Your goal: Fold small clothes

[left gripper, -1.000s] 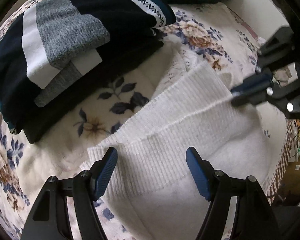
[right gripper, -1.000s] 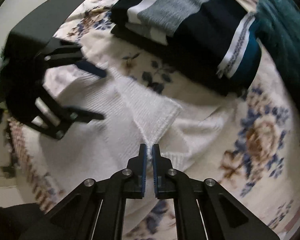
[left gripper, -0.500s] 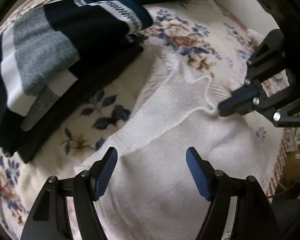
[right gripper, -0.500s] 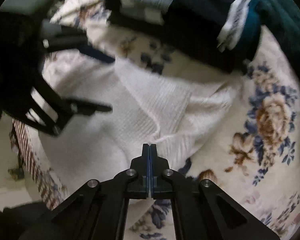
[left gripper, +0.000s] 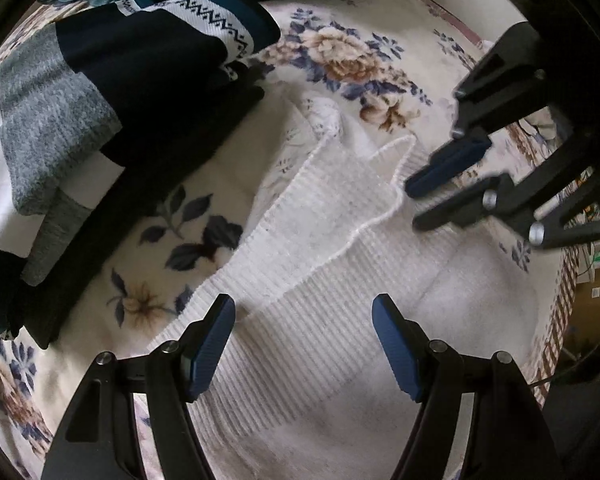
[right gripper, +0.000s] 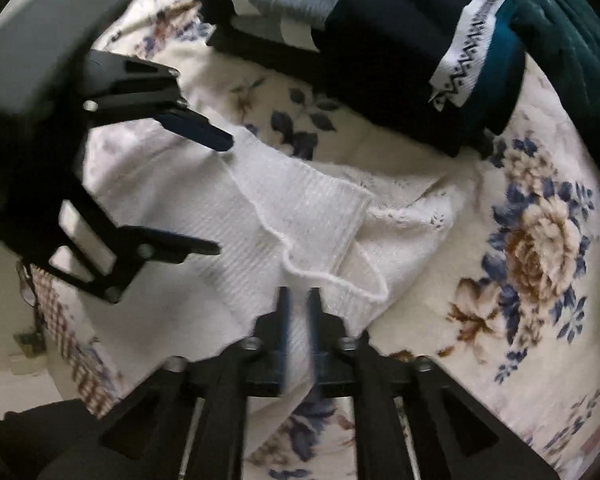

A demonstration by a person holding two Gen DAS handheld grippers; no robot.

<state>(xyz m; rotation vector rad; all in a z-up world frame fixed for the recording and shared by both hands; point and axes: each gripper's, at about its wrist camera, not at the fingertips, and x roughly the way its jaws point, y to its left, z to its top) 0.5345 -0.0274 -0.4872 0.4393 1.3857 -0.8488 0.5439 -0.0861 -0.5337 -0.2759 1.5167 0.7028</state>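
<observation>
One white ribbed knit garment lies partly folded on the floral blanket, beside a stack of folded dark clothes; we judge it soft, light and stretchy, best taken at a hem or folded edge. Our left tongs hover spread over it, pinching nothing. Our right tongs have just been opening, with knit showing in the narrow gap but no longer pressed.
</observation>
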